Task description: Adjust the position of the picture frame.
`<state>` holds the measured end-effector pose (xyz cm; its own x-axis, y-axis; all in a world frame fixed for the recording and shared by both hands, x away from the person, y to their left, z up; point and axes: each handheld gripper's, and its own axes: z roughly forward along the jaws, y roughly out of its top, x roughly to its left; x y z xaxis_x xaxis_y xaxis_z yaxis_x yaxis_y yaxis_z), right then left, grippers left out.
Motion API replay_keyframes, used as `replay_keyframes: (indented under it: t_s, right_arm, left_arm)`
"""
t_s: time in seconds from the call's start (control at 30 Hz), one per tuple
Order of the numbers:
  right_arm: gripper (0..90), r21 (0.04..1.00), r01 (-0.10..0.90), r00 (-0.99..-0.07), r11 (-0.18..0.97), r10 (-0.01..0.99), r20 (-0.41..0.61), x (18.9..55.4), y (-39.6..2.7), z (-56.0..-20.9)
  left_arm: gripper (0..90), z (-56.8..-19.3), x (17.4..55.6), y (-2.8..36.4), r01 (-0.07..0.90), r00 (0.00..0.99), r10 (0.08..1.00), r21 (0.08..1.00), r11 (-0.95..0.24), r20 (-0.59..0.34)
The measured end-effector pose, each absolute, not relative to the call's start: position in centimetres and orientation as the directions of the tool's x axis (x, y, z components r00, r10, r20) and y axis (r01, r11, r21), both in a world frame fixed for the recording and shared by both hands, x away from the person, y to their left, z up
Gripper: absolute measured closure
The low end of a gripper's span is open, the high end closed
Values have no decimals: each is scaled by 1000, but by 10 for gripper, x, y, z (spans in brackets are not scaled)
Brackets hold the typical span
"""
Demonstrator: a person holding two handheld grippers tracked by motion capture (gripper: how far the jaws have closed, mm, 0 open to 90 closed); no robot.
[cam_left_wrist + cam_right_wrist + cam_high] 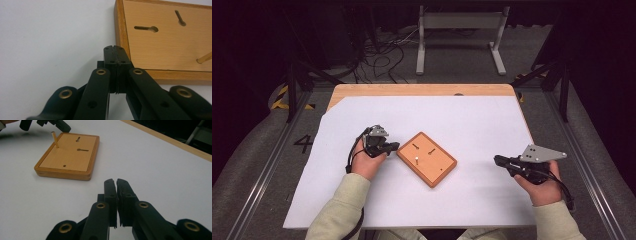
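Resting at the left, the left gripper (393, 146) has its jaws pressed together on nothing, tips just beside the near-left edge of the wooden board (427, 159), probably poised to steady or nudge it. That board lies flat at the worktop's (362, 115) middle, long axis running diagonally from far-left to near-right, one peg (417, 160) standing upright in it. Well apart at right, the right gripper (498, 160) waits, closed and empty, pointing left.
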<state>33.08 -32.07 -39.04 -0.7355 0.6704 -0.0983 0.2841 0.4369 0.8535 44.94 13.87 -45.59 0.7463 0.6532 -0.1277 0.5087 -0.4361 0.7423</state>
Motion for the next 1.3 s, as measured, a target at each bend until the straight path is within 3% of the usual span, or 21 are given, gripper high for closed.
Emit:
replay_keyframes:
  t_s: [0.63,1.3]
  right_arm:
    - [858,861,276,-744,427,662,-90,332,-319,-389]
    - [866,853,288,-752,436,654,-80,336,-314,-391]
  left_arm:
    - [899,-457,448,142,499,774,623,714,-491,-112]
    - [899,-447,411,104,417,882,456,641,-644,-116]
